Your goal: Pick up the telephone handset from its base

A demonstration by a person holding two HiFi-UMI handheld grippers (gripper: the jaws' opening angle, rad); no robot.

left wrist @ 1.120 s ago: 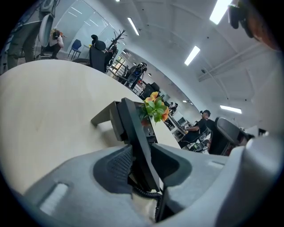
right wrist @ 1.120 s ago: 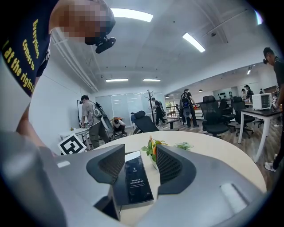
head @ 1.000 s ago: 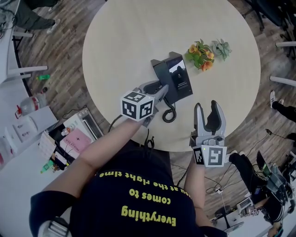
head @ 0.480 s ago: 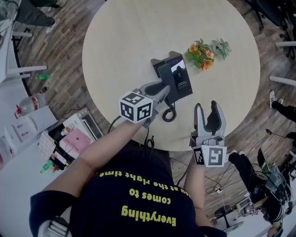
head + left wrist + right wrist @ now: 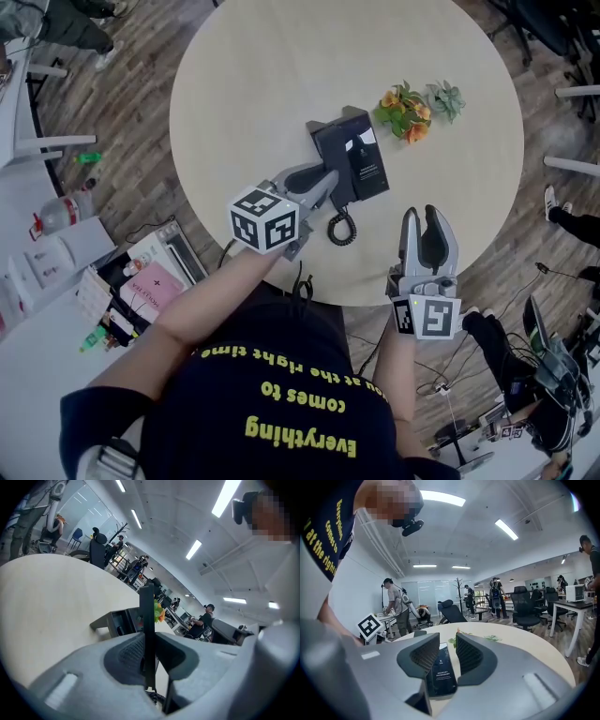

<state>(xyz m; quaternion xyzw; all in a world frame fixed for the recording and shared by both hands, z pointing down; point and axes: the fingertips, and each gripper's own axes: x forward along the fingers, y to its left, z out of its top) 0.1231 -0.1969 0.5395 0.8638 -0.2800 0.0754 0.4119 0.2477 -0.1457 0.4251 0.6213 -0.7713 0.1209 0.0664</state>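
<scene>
The black telephone base (image 5: 364, 161) lies near the middle of the round table (image 5: 272, 75), and its coiled cord (image 5: 339, 228) trails toward the near edge. My left gripper (image 5: 327, 181) is at the base's near left side. In the left gripper view the dark handset (image 5: 148, 613) stands edge-on between the jaws, which are closing, with the pads pressing on it just above the base (image 5: 117, 620). My right gripper (image 5: 424, 217) hovers over the table's near edge with its jaws closing on nothing. It points at the base (image 5: 440, 672), which lies beyond the fingertips.
Orange artificial flowers (image 5: 406, 111) and a small green succulent (image 5: 447, 97) sit right of the base. Cluttered shelves and a bottle stand on the floor at left (image 5: 66, 211). Office chairs, desks and several people fill the room behind.
My left gripper has tightened on the handset and lifted a little, its marker cube drifting left in the head view. The right gripper's jaws have narrowed while that hand stayed put.
</scene>
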